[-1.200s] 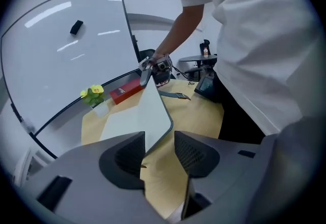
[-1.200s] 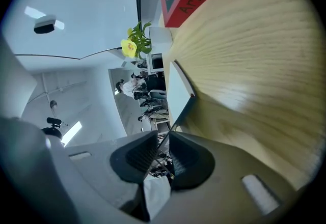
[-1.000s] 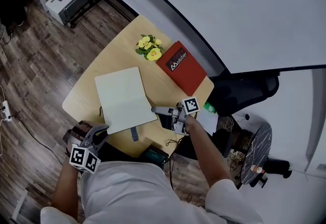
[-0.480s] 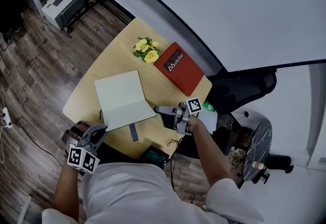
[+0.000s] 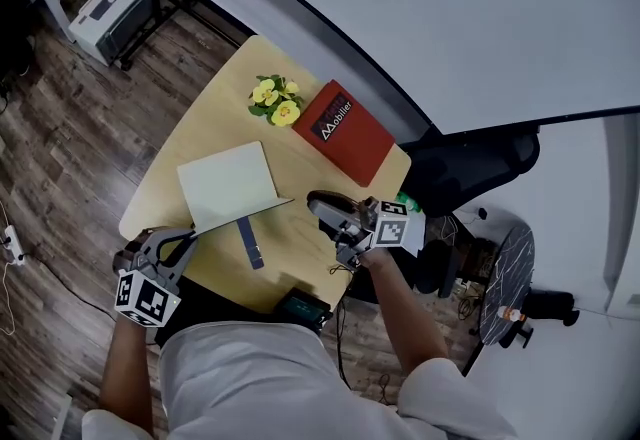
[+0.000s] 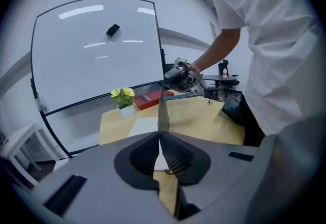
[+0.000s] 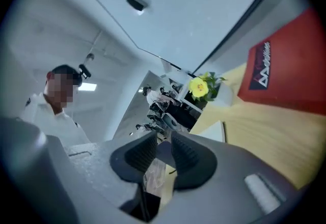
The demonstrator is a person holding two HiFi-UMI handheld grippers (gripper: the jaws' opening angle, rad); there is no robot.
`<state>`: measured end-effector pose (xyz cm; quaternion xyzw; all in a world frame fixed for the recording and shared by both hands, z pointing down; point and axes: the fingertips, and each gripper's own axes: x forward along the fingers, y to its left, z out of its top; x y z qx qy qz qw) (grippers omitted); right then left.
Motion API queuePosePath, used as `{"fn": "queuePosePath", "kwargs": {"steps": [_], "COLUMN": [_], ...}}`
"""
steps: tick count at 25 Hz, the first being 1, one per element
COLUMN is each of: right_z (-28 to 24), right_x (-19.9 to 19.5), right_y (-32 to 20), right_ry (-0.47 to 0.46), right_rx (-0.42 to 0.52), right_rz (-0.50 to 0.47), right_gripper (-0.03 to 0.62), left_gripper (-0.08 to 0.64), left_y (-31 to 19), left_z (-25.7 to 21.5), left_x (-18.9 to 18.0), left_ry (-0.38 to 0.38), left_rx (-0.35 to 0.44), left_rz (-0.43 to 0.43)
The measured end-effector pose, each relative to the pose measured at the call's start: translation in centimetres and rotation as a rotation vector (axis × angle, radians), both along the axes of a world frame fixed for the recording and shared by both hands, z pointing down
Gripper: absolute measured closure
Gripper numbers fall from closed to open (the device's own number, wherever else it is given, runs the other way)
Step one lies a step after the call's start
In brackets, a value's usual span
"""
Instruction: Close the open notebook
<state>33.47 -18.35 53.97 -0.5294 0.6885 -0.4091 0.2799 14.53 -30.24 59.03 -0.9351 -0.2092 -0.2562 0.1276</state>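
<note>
Right gripper (image 7: 164,139): fingers grasp the raised cover (image 6: 162,111) of the notebook (image 5: 225,186)
Left gripper (image 6: 158,136): fingers clenched (near its corner)
Advice: fold cover over slowly, edges matched

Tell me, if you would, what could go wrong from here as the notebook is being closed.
1. The right gripper seems to hold the raised cover only by its edge, so it may slip and drop open.
2. The left gripper is shut near the open page without visibly pinning it, so the book could slide toward the table edge.
3. The loose strap might get caught.
</note>
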Motion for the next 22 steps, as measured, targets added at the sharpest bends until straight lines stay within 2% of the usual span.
{"fn": "queuePosePath", "kwargs": {"steps": [3,7,11,14,16,18,22], "right_z": [-1.1,-2.7,-3.1,-3.1,-3.0,-2.8,-1.5], "right_x": [-1.0,-0.8,0.4,0.5,0.4,0.2,-0.4], "right_y": [-1.1,-2.1,-2.7,-3.5,-4.0,-4.6,-6.0], "right_ry": [0.195,0.351,0.602,0.829,0.931,0.969,0.928], "right_rx": [0.064,0.143,0.07,-0.018,-0.062,-0.083,-0.095], "right_rz": [0.034,0.164,0.297,0.357,0.397,0.423,0.427], "right_gripper": [0.512,0.513,0.512,0.514,0.514,0.514,0.514], "left_gripper": [0.531,0.514,0.503,0.497,0.492,0.489,0.485], "left_y": [-1.1,-2.8,-4.6,-6.0,-6.7,-7.3,-8.2], "left_z": [0.1,0.5,1.3,2.2,2.8,3.4,4.8], "left_x": [0.9,1.9,3.1,3.8,4.4,4.8,5.6], "left_ry": [-0.005,-0.015,-0.041,-0.057,-0.067,-0.082,-0.122], "left_rx": [-0.039,-0.047,-0.099,-0.132,-0.148,-0.174,-0.227], "left_rz": [-0.027,-0.057,-0.102,-0.142,-0.162,-0.182,-0.214]}}
